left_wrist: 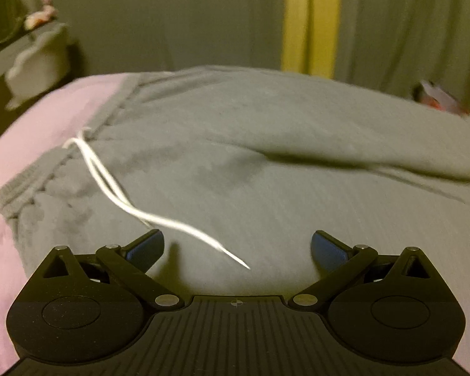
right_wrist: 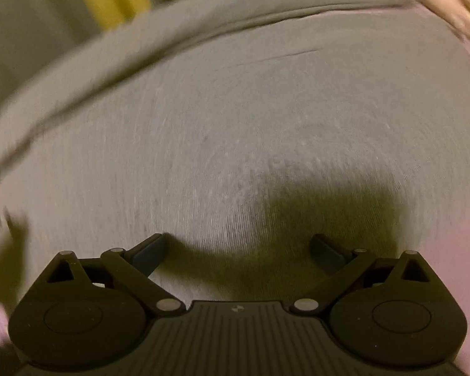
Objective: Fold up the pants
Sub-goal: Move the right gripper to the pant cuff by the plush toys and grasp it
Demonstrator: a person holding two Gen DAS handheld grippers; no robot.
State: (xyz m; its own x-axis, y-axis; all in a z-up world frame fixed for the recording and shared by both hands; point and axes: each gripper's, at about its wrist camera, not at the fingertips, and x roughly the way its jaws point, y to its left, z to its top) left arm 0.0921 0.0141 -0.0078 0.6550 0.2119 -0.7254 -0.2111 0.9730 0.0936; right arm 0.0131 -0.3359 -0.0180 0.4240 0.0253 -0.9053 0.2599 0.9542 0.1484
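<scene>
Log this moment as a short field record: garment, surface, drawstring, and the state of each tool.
garment: grey pants, spread out flat, waistband at the left of the left wrist view
surface: pink bed cover
drawstring: white drawstring, loose, trailing across the fabric
left tool: open, above the fabric, holding nothing
right tool: open, close over the fabric, holding nothing
image quality: both views motion-blurred

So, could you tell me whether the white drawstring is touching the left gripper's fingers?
Cannot tell. In the left wrist view the drawstring passes close by one finger of the open left gripper, but blur hides any gap or contact.
</scene>
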